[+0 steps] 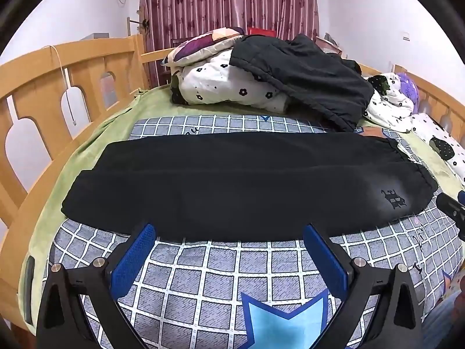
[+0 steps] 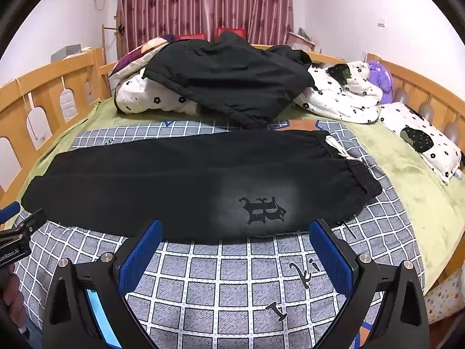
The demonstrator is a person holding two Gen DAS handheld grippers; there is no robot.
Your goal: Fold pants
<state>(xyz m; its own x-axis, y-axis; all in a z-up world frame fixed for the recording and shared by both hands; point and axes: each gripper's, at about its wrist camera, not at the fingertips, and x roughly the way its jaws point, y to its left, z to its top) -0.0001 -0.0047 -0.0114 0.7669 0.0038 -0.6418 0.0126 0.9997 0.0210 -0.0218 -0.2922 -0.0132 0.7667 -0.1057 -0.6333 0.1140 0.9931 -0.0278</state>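
Observation:
Black pants (image 1: 232, 180) lie flat across the grey checked blanket (image 1: 221, 279), folded lengthwise, leg cuffs at the left and elastic waistband with a white drawstring (image 2: 343, 151) at the right. A dark logo (image 2: 263, 208) marks the hip. My left gripper (image 1: 229, 232) is open and empty, its blue pads just short of the pants' near edge. My right gripper (image 2: 235, 229) is open and empty at the near edge below the logo. The pants also fill the middle of the right wrist view (image 2: 180, 180). Each gripper shows at the other view's edge.
A heap of white flowered bedding (image 1: 232, 87) with another black garment (image 1: 305, 72) draped on it lies behind the pants. A wooden bed rail (image 1: 58, 87) runs along the left and far sides. A green sheet (image 2: 421, 192) covers the bed's right part.

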